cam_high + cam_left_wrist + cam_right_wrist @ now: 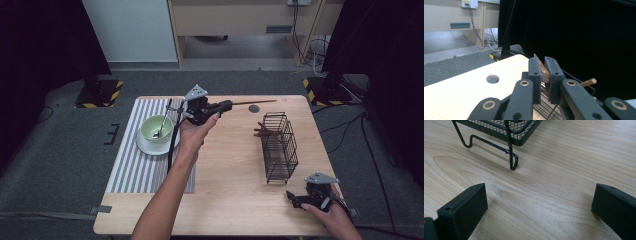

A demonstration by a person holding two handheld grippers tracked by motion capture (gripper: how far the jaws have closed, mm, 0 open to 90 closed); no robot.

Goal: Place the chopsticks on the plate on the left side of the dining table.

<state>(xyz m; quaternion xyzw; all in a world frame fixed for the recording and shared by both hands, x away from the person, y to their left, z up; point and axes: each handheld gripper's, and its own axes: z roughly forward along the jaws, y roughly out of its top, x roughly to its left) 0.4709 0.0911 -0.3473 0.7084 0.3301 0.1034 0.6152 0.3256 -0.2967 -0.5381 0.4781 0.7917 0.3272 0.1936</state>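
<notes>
A: High view first. Left tool (pixel 223 106) is up near the far edge of the tabletop (pixel 230 200), clamped on one stick (pixel 252 102). The stick's long axis runs level along that far edge, free end pointing toward the far right corner.

B: And the target?

A: My guess is the rack (pixel 280 147), right half of the tabletop. It lies right of the held stick and nearer the person's edge. Some brown sticks already poke out of its far end; too small to count. Left hand is the one to carry it; right tool (pixel 295 199) sits at the near right corner, just beside the rack's near end, touching nothing.

B: Other stuff?

A: One bowl (pixel 157 127) on one saucer (pixel 145 146) with one spoon (pixel 162 122) in it, on one striped mat (pixel 132 170) at the left edge.

B: Left gripper view?

A: Jaws tight on the stick's (pixel 544 72) flat brown end; a round stick end shows to the right. Rack wire (pixel 576 78) shows just past them, and one round hole (pixel 492 79) in the tabletop.

B: Right gripper view?

A: Jaws wide apart, bare wood between them. Rack foot (pixel 512 161) ahead, apart from the pads (pixel 466 207).
</notes>
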